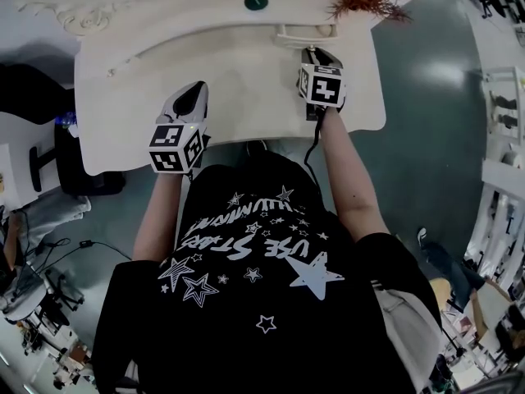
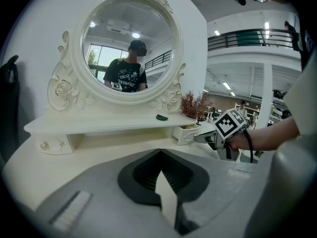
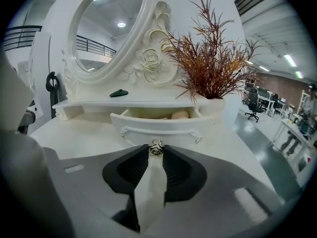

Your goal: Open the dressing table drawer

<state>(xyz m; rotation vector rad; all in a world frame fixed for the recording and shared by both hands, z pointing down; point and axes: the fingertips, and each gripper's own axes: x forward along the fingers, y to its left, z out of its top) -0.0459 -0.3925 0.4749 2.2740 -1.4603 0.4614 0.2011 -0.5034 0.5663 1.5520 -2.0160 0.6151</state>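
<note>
The small right-hand drawer (image 3: 158,127) of the white dressing table (image 1: 131,97) is pulled out, and a pale object lies inside it. My right gripper (image 3: 156,150) is shut on the drawer's metal rose-shaped knob (image 3: 156,146). In the head view the right gripper (image 1: 314,54) reaches to the drawer (image 1: 305,35) under the shelf. My left gripper (image 1: 190,98) hovers over the tabletop near its front edge. It is shut with nothing in it (image 2: 159,151). In the left gripper view the right gripper (image 2: 202,138) meets the drawer (image 2: 185,133) at the right.
An oval mirror (image 2: 128,46) in a carved frame stands behind the shelf. A dried reddish plant (image 3: 208,68) in a white pot sits at the right end. A small dark green object (image 3: 118,93) lies on the shelf. A matching left drawer (image 2: 49,144) is closed.
</note>
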